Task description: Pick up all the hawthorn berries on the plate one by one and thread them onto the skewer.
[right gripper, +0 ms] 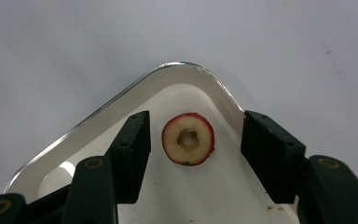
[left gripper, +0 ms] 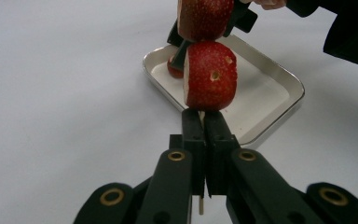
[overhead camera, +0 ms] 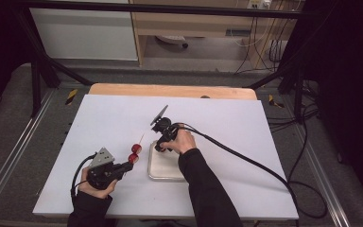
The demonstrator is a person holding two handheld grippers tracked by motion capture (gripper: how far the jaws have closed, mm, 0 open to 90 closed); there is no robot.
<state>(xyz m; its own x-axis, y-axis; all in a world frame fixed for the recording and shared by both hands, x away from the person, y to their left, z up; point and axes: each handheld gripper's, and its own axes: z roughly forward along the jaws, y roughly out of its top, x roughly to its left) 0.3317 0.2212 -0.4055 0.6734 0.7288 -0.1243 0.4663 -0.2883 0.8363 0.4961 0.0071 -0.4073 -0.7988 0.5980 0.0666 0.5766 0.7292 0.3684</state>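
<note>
We work over a white tabletop [overhead camera: 123,118], where a small metal tray [overhead camera: 163,171] lies near the middle front. Our left gripper [overhead camera: 128,164] sits to the tray's left, low over the tabletop; our right gripper [overhead camera: 159,147] hangs over the tray's far corner.

In the left gripper view, the left fingers [left gripper: 193,135] are clenched on a thin wooden skewer [left gripper: 200,204], whose end pokes out below them. Two red fruit pieces are already threaded on it: the lower piece [left gripper: 210,76] just beyond the fingertips, the upper piece [left gripper: 205,18] above it. In the high view the skewer's bare tip [overhead camera: 141,139] points up and away toward the right gripper.

In the right gripper view, the right fingers [right gripper: 131,144] stand released and wide apart, bracketing a third slice [right gripper: 188,139] that lies flat in the tray's corner [right gripper: 177,70], hollow core up. Neither finger touches it yet.

We judge the step in hand to be picking up the next slice for threading, with two pieces done. The next move calls for lowering the right fingers around the slice and closing gently on its red rim, since it looks soft and sits close to the tray wall. Then we would need to line its core hole with the skewer tip while the left gripper holds the stick steady.
</note>
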